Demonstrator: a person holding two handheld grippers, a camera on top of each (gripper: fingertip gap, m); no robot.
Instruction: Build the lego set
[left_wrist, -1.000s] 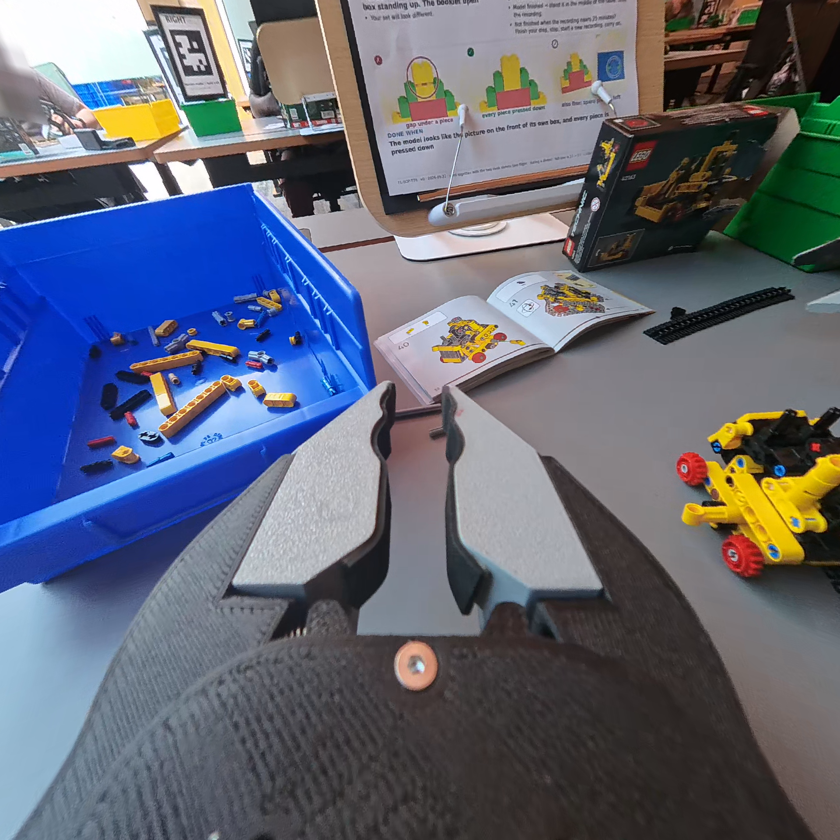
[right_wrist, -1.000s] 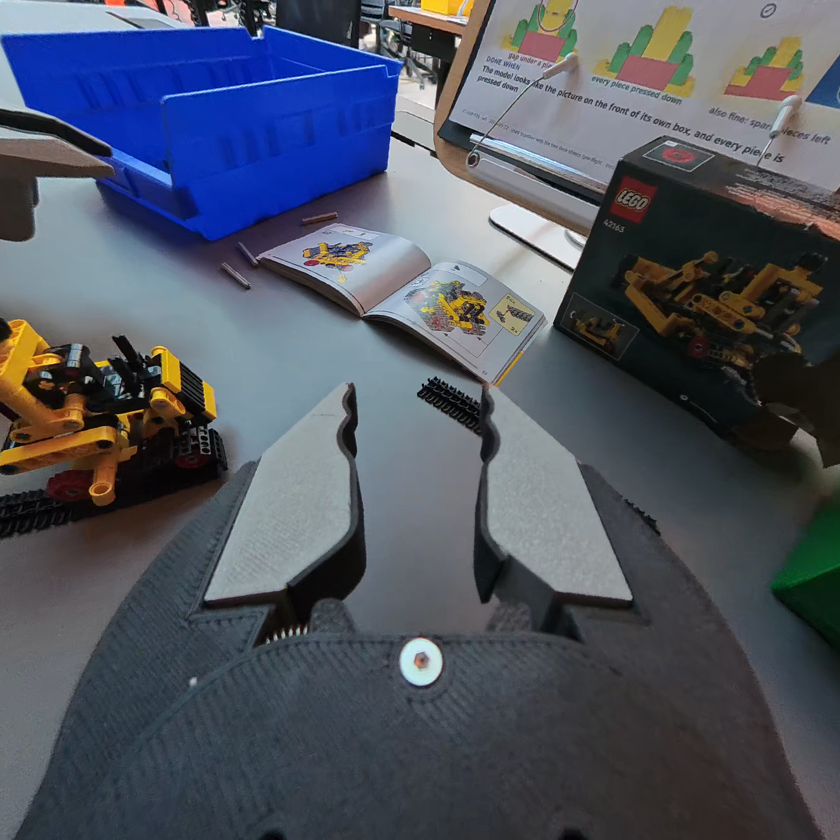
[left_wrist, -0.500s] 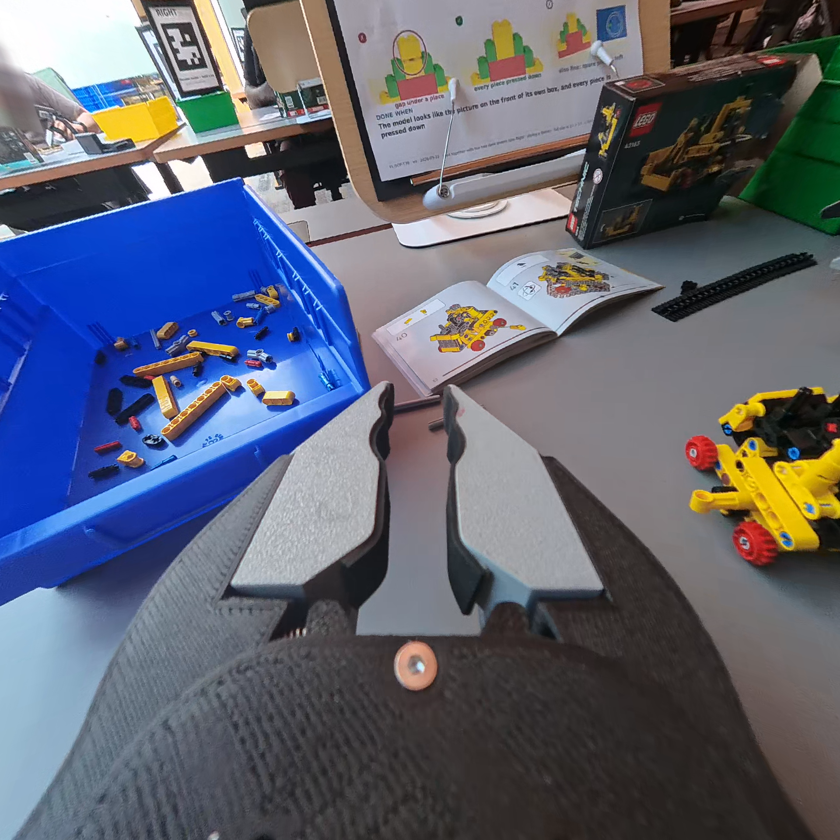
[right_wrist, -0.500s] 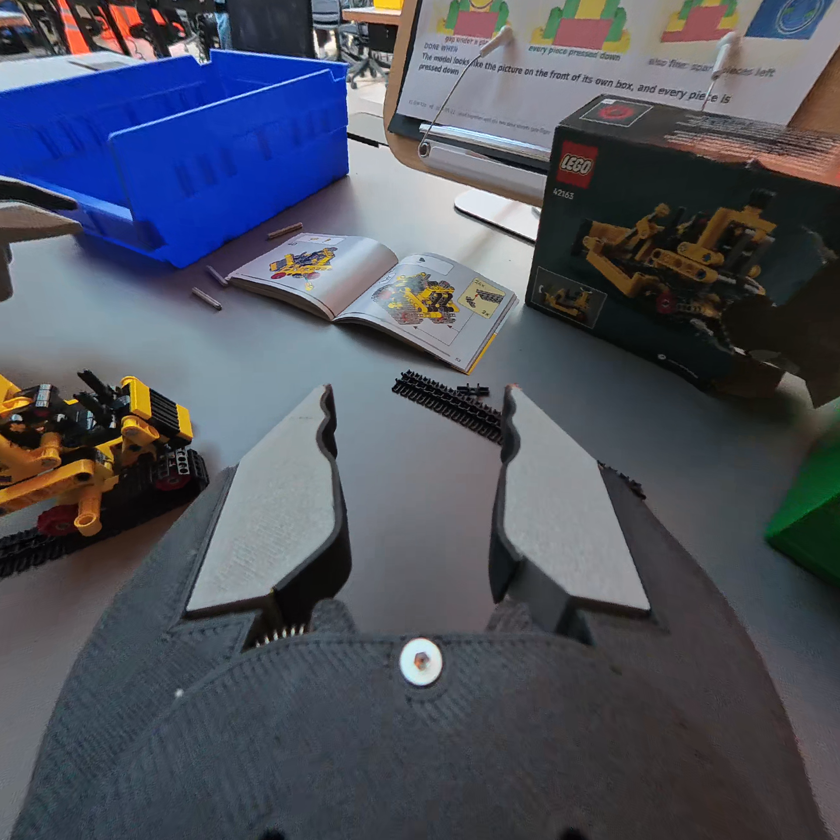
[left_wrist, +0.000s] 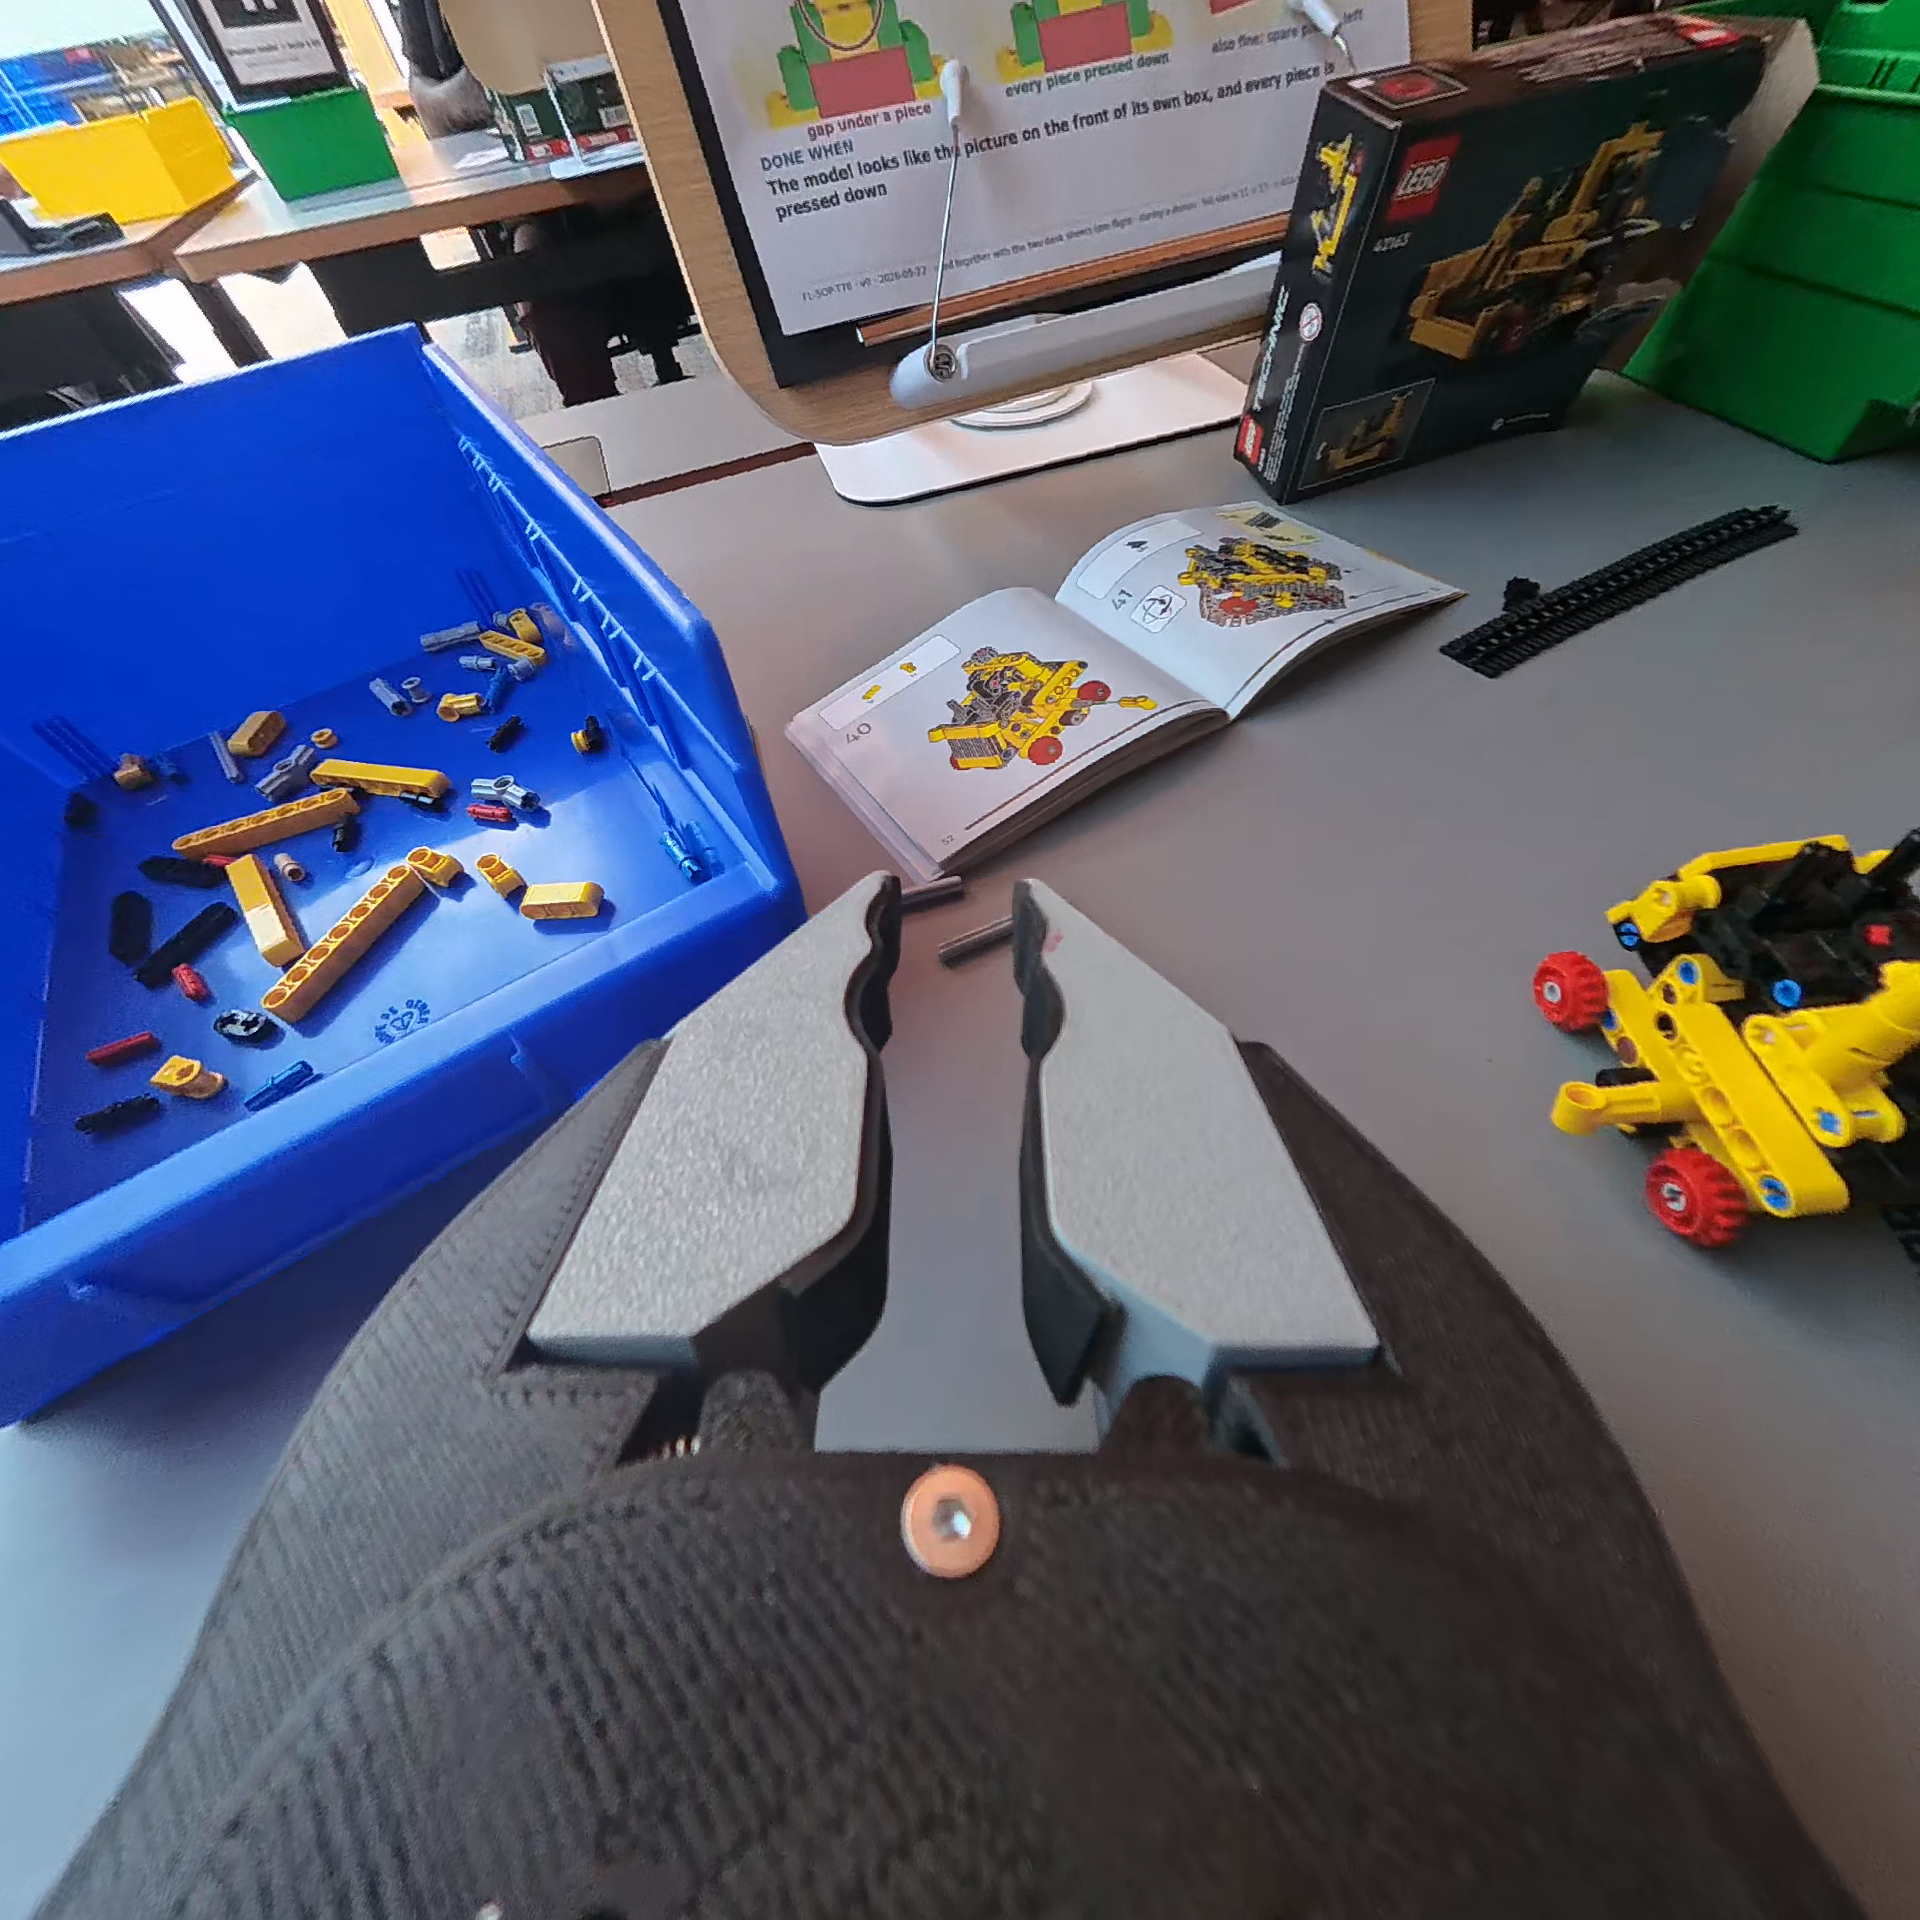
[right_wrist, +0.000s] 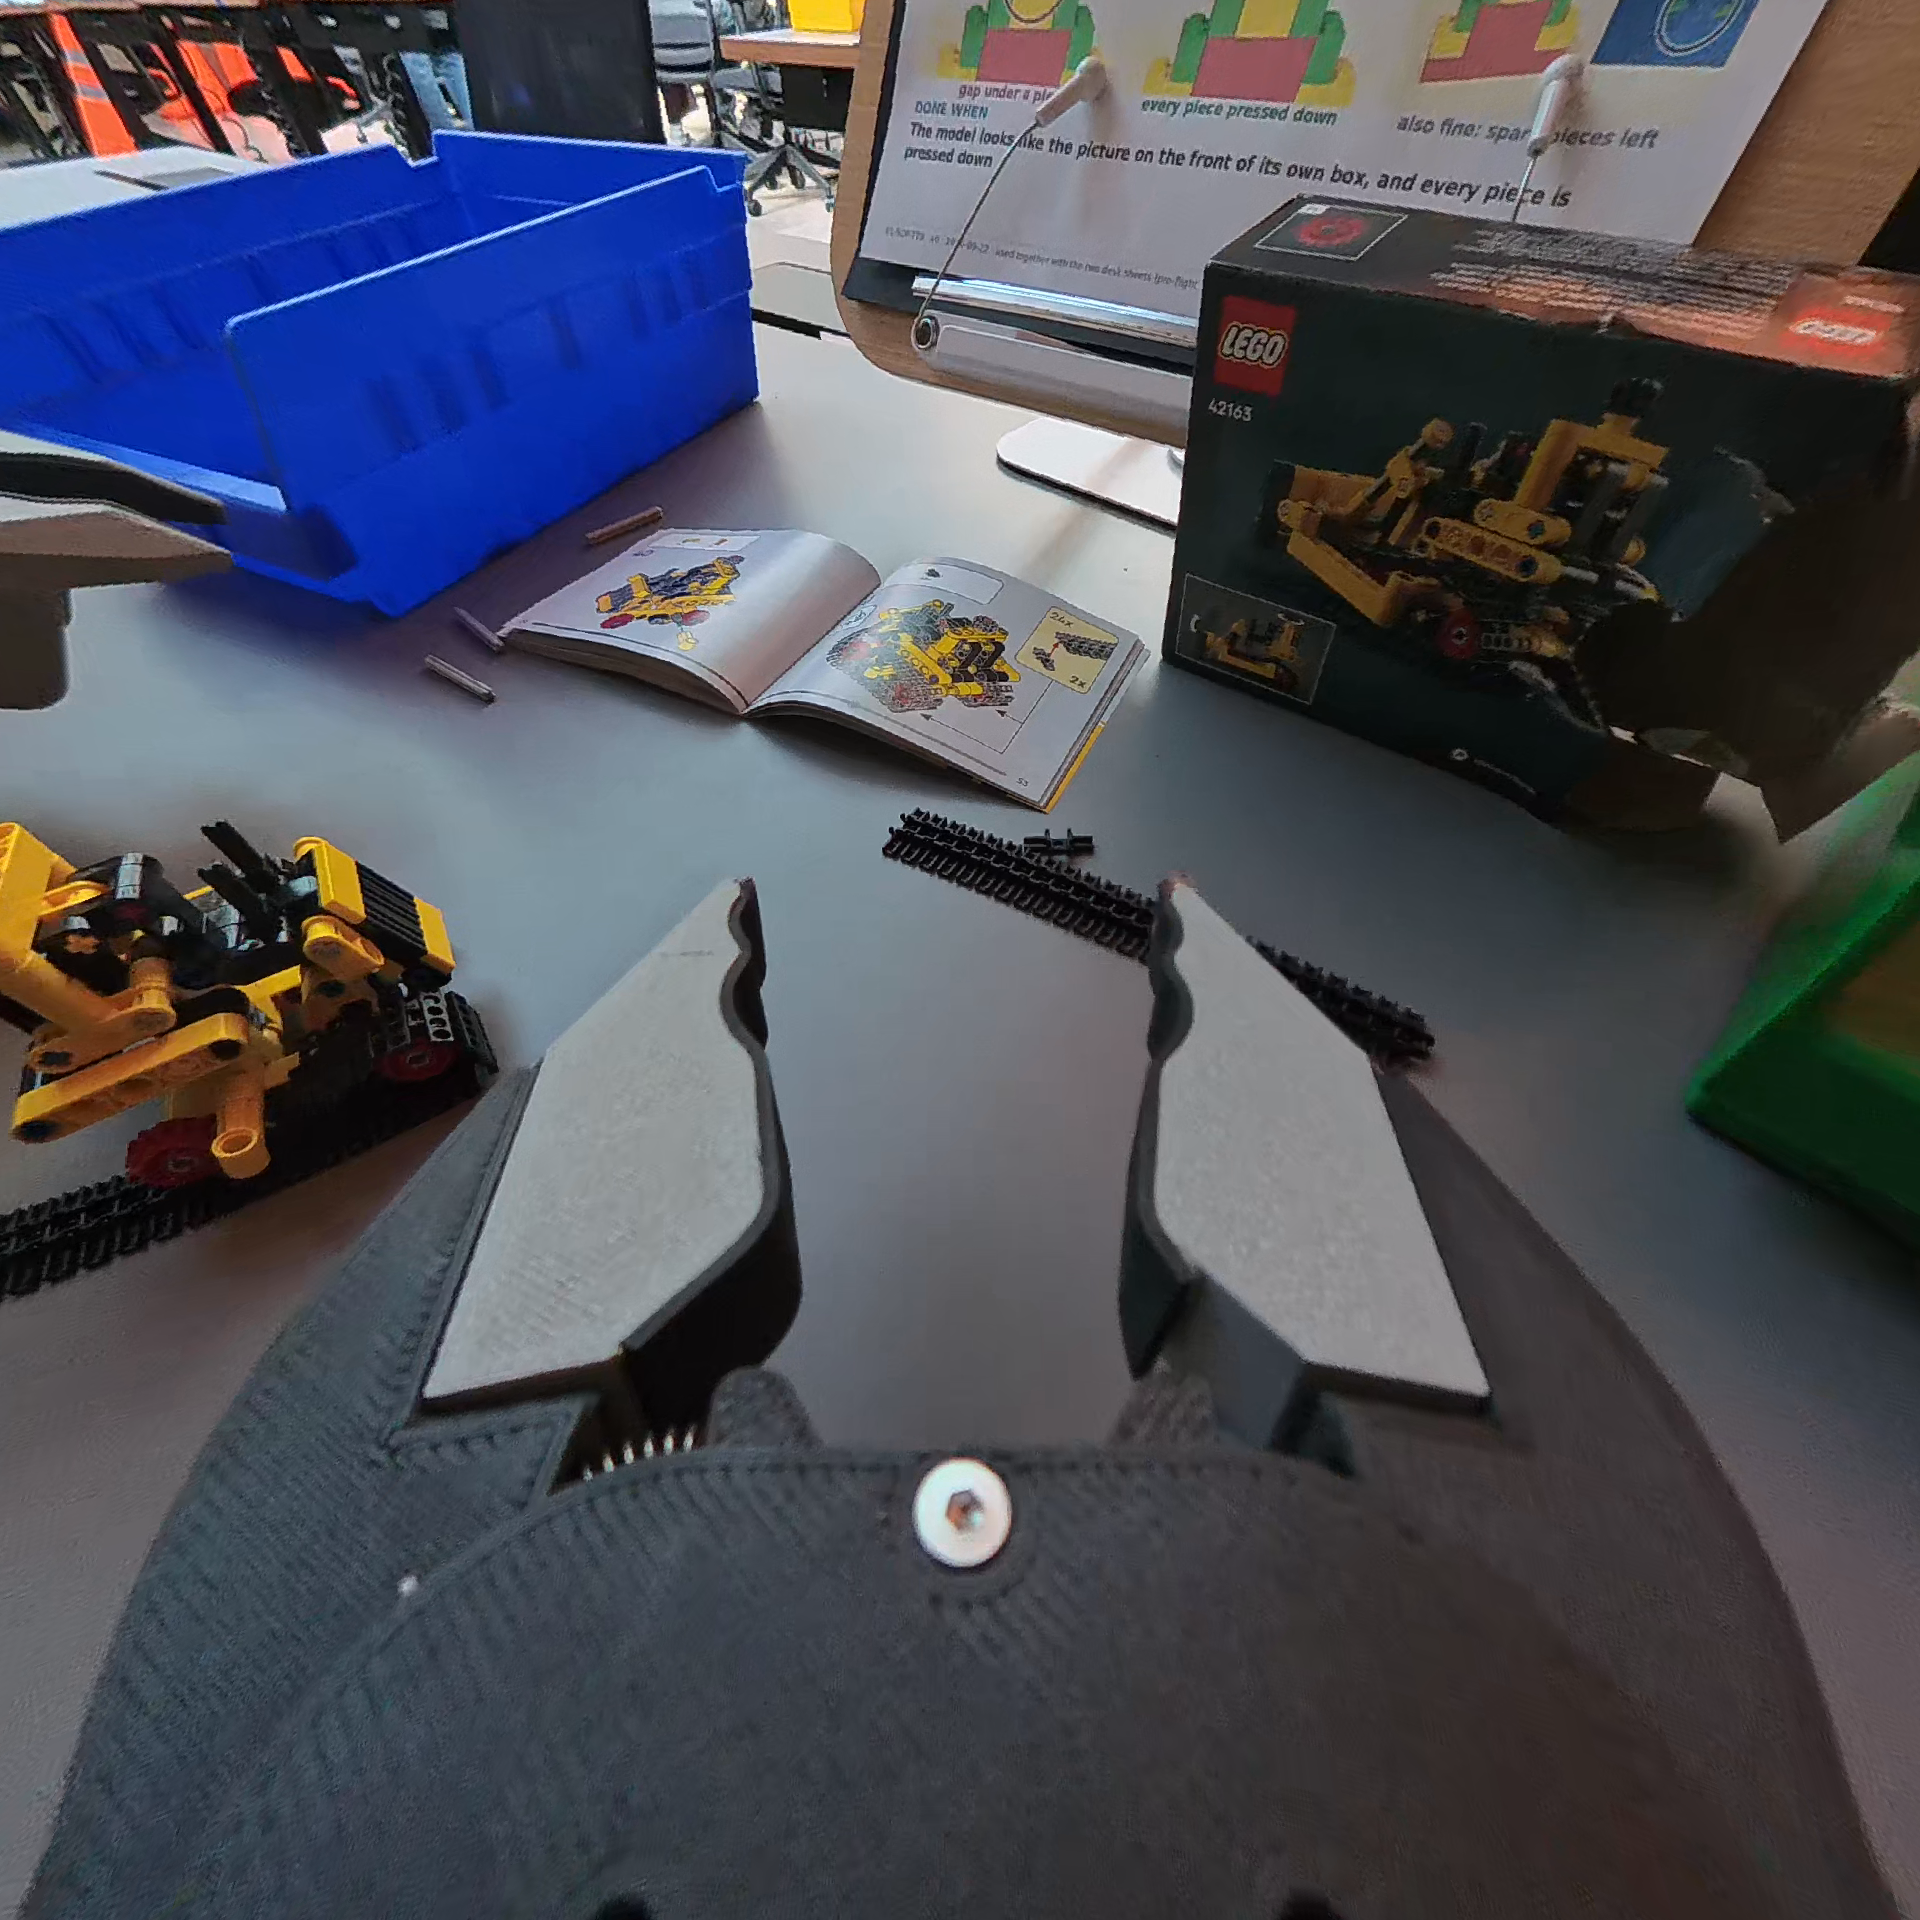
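Observation:
A partly built yellow and black bulldozer model (left_wrist: 1745, 1060) stands on the grey table, right of my left gripper (left_wrist: 956, 914). The left gripper is slightly open and empty, just short of two dark axle pins (left_wrist: 977, 940). In the right wrist view the model (right_wrist: 208, 987) sits at the left on a black track (right_wrist: 83, 1226). My right gripper (right_wrist: 956, 904) is wide open and empty, low over the table. A loose black track strip (right_wrist: 1039, 883) runs behind its right fingertip, with a small black pin (right_wrist: 1060, 842) beside it. The open instruction booklet (right_wrist: 831, 644) lies beyond.
A blue bin (left_wrist: 623, 582) with several loose pieces (left_wrist: 343, 935) stands at the left. The set's box (right_wrist: 1507, 520) and a sign board on a stand (right_wrist: 1039, 343) are at the back. A green bin (right_wrist: 1818, 1091) is at the right. A finger of the left gripper (right_wrist: 104, 540) shows at the left edge.
My right gripper has opened much wider and moved toward the loose track strip. My left gripper has moved forward a little toward the axle pins, its gap slightly wider.

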